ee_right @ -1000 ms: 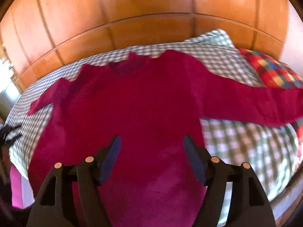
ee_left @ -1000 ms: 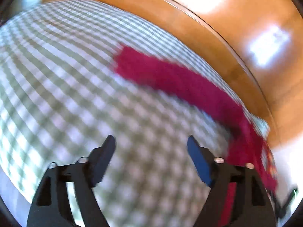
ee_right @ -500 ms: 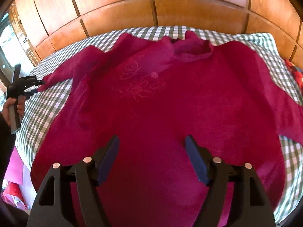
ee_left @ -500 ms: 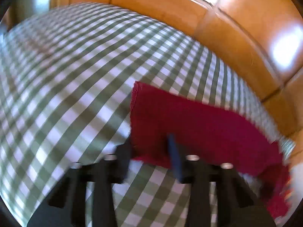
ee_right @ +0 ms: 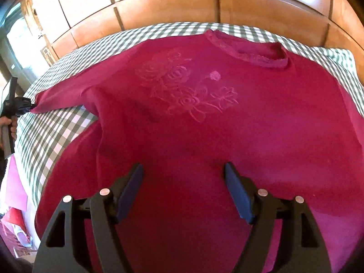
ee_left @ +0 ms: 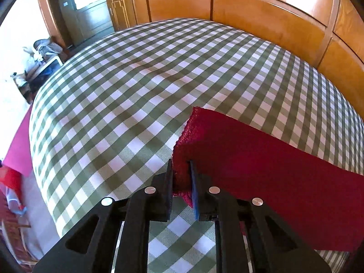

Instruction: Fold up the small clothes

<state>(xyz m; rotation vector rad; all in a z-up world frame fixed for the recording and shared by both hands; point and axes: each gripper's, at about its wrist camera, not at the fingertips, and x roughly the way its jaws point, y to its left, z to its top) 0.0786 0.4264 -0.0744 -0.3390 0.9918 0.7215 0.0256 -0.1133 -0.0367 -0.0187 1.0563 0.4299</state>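
Crimson garment: a knitted sweater lies front side up on the bed, its body spread flat, neckline toward the wooden wall.
Sweater decoration: a raised flower pattern in the same colour sits on the chest, below the ribbed collar.
Bed cover: a green-and-white checked sheet covers the whole bed; it shows bare beyond the sleeve in the left wrist view and around the sweater's edges in the right wrist view.
Left tool: the left tool has its two fingers drawn nearly together, pinching the cuff of the sleeve between them; red knit fills the narrow gap.
Sleeve position: the sleeve runs from the pinched cuff away to the right of the left wrist view, lying on or just over the checked sheet; the cuff edge stands up a little above the fingers.
Left tool from the other side: in the right wrist view it appears at the far left edge, at the tip of the stretched-out sleeve, with a hand on its handle.
Right tool: the right tool has its fingers spread wide, with nothing between them, above the lower middle of the sweater's body; whether the tips touch the fabric cannot be told.
Backdrop: orange-brown wooden panels rise behind the bed.
Floor side: pink and red items lie beside the bed at the left.
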